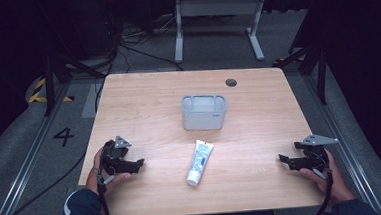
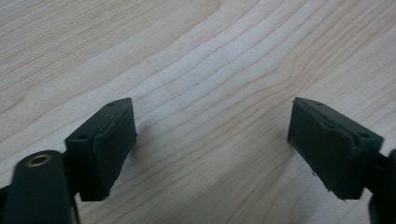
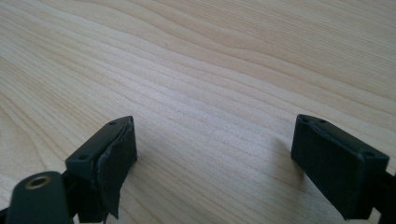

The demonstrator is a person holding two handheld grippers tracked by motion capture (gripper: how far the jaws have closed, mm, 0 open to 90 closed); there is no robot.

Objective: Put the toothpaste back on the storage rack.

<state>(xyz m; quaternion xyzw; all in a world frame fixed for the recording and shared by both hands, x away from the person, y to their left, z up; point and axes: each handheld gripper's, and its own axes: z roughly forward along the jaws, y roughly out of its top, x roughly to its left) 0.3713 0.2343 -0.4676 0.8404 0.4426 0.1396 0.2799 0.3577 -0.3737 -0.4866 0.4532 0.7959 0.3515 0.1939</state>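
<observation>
A translucent grey rounded-rectangular bin [image 1: 204, 111], seemingly empty, sits mid-tabletop [image 1: 148, 100], a soft white tube [image 1: 199, 162] lying just nearer than it, flanked well apart by left tongs [image 1: 138, 164] and right tongs [image 1: 283, 160], both gaping and holding nothing.

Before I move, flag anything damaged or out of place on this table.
The pad lining on one of the right gripper's fingers is peeling loose at its lower edge. The toothpaste tube lies flat and intact near the upright grey holder.

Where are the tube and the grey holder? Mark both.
tube [image 1: 200, 162], high view, middle of its body.
grey holder [image 1: 205, 119], high view, front wall.
</observation>
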